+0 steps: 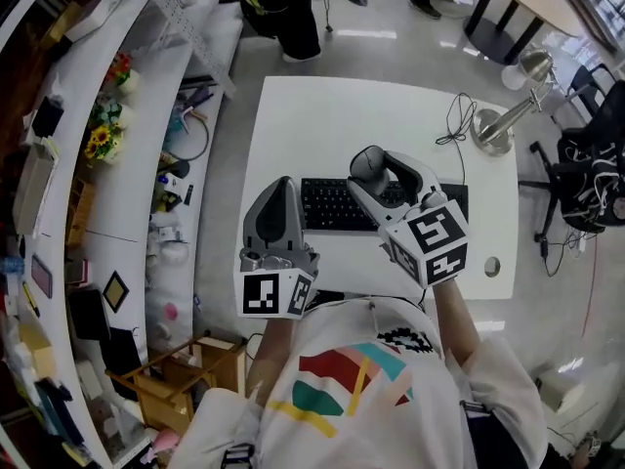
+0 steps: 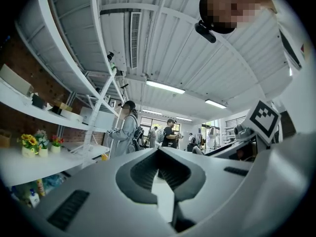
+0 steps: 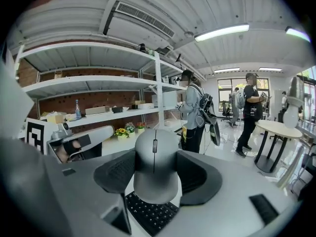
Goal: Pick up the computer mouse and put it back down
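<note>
A grey computer mouse point(image 1: 367, 162) hangs above the black keyboard point(image 1: 330, 209), and my right gripper point(image 1: 383, 168) is shut on its sides. In the right gripper view the mouse point(image 3: 155, 174) fills the space between the dark pads point(image 3: 114, 174) of that gripper point(image 3: 155, 157), its wheel pointing away, with keyboard keys point(image 3: 148, 215) below. My left gripper point(image 1: 284, 186) hovers to the left of the keyboard, over the table's near left part, jaws together and holding nothing. The left gripper view shows its jaws point(image 2: 159, 154) meeting at the tips, with only a thin white sliver behind them.
The white table point(image 1: 322, 115) carries a silver desk lamp point(image 1: 503, 120) and a thin black cable point(image 1: 455, 125) at the back right. White shelves point(image 1: 127, 193) with flowers and small items run along the left. People stand beyond the table's far edge. A black chair point(image 1: 591, 174) stands at the right.
</note>
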